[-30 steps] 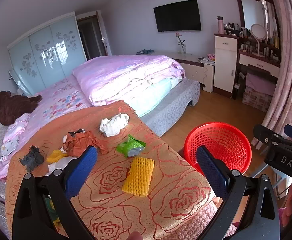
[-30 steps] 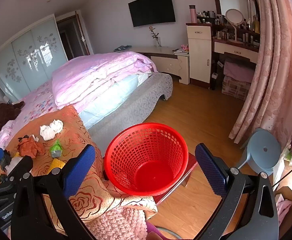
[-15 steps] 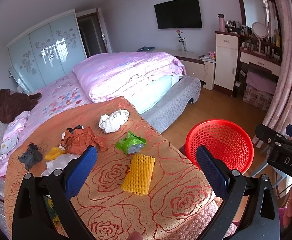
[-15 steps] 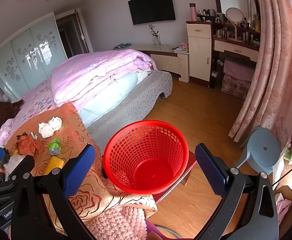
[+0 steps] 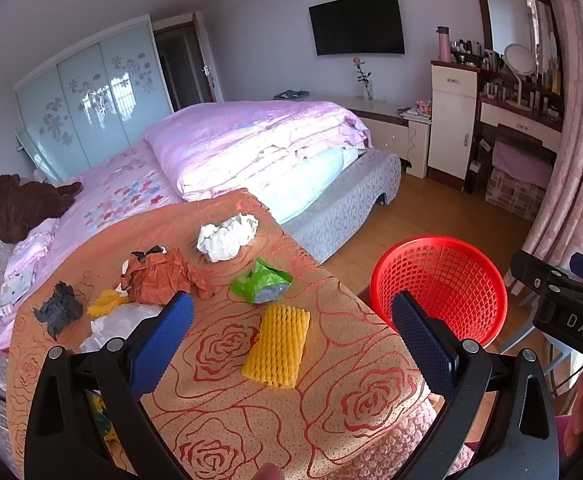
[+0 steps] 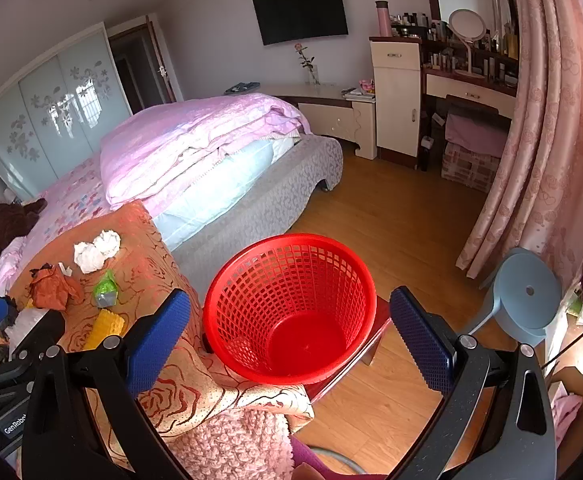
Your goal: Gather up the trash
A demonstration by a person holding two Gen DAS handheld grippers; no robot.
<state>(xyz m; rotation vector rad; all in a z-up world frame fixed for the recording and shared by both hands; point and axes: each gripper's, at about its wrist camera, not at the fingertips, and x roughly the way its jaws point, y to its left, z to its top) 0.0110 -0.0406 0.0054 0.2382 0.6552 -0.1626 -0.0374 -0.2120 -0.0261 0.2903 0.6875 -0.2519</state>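
Observation:
Trash lies on an orange rose-patterned cloth [image 5: 219, 400]: a yellow foam net [image 5: 277, 346], a green wrapper [image 5: 261, 286], crumpled white paper [image 5: 227, 236], a crumpled orange bag [image 5: 159, 276], a clear plastic bag [image 5: 119, 322], a dark scrap [image 5: 57, 312]. My left gripper [image 5: 291, 344] hangs open just above the yellow net, nothing held. An empty red mesh basket [image 6: 291, 312] stands right of the cloth. My right gripper [image 6: 291, 332] is open over the basket, empty. The same trash shows at the left of the right wrist view, with the yellow net [image 6: 105, 326] nearest.
A bed with a pink quilt [image 5: 259, 148] runs behind the cloth. A brown plush toy [image 5: 19, 204] lies at far left. A blue stool [image 6: 527, 300] and pink curtain [image 6: 539, 140] stand right. A dressing table [image 6: 471, 92] and wooden floor [image 6: 391, 216] lie beyond.
Both views have shifted slightly: the left gripper has eased closer over the yellow net, and the right view has drifted a little. Nothing was grasped or moved.

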